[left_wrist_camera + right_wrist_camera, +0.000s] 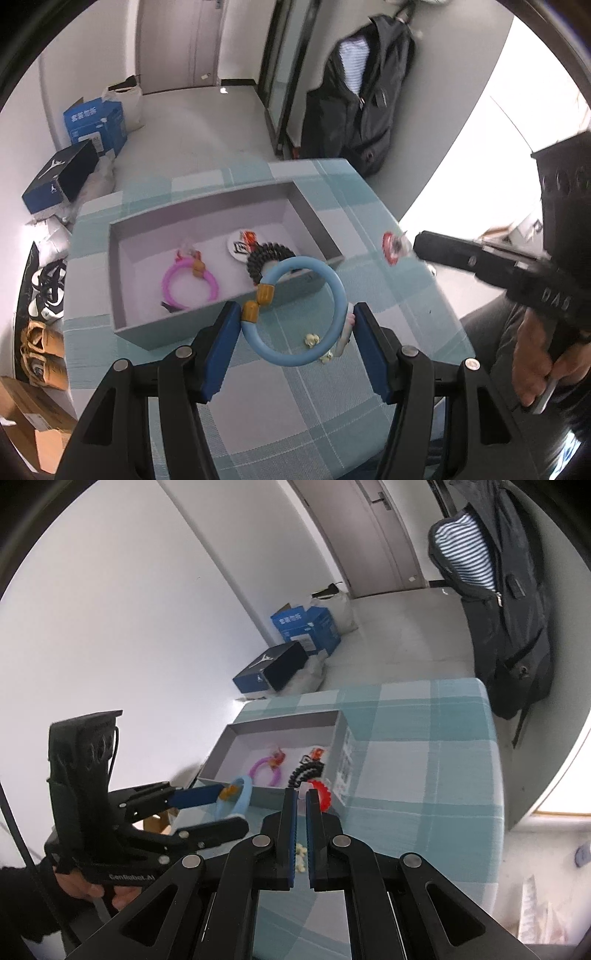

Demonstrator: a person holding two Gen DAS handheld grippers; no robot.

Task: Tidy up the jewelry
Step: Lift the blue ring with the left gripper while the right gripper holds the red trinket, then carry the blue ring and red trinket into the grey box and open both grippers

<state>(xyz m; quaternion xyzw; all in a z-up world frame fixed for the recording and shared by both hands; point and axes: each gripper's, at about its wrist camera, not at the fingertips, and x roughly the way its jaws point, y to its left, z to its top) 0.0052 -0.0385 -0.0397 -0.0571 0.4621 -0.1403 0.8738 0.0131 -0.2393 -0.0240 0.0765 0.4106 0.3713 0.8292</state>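
A grey open box (155, 332) on the checked table holds a pink ring (190, 284) and a black beaded bracelet (267, 258). My left gripper (295, 314) is shut on a light blue bangle (295, 314) with amber beads, held just in front of the box's near wall. My right gripper (302, 794) is shut on a red ring with a clear tag (319, 794), held above the table beside the box's right corner; it shows in the left wrist view (393, 245). The box shows in the right wrist view (280, 723).
Small pale yellow pieces (312, 339) lie on the teal checked tablecloth (332, 398) below the bangle. A dark backpack (365, 96) hangs past the table's far edge. Shoe boxes (59, 177) and shoes (40, 339) are on the floor at left.
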